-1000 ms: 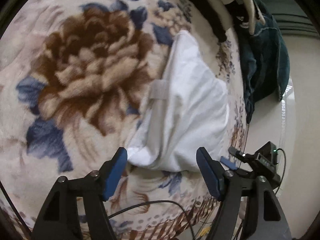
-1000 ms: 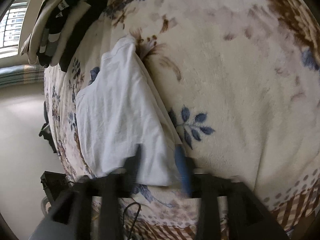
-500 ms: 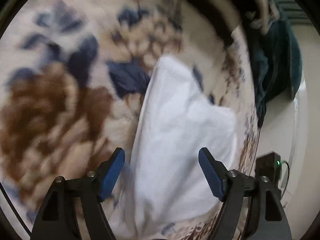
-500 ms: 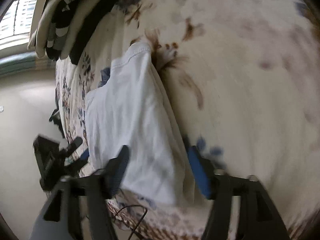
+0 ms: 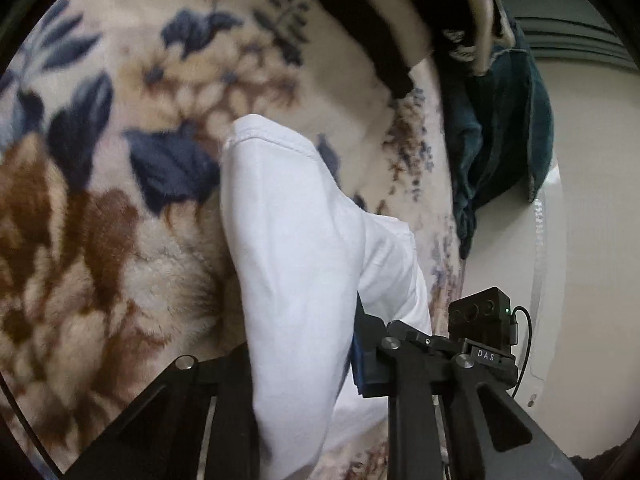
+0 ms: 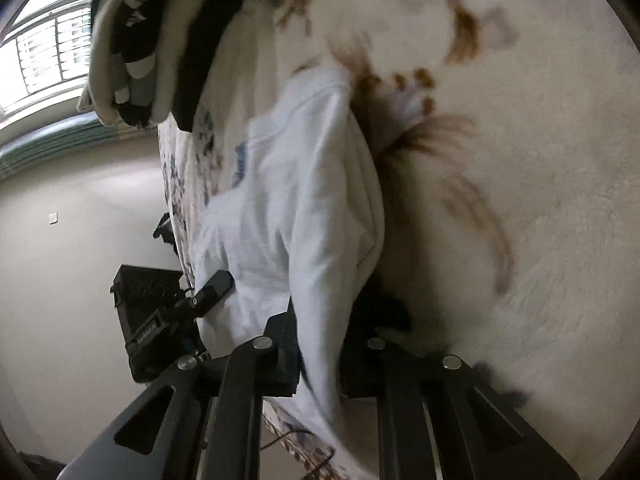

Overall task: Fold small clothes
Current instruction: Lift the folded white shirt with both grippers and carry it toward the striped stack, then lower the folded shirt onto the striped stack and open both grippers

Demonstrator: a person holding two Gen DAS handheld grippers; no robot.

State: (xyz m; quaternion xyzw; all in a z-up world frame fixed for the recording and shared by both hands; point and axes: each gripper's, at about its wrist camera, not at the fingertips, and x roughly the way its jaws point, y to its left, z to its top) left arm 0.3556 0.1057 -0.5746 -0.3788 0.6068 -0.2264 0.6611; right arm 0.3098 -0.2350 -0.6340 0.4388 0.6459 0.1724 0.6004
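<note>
Left hand-held gripper (image 5: 304,356) and right hand-held gripper (image 6: 320,344) are both clamped on white cloth.

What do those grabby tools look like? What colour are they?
Both are black plastic frames with silver screws. The left tool has two angled black arms, and a blue pad lines its right finger. A small black box with round lenses, a green light, a thin black cable and a "DAS" label sits beside it. The right tool has the same black arms and silver screws.

A smooth matt white cloth garment (image 5: 296,248) lies on the plush, fuzzy floral blanket (image 5: 132,264), beside which hangs a dark teal towel (image 5: 504,128) of rougher pile.
</note>
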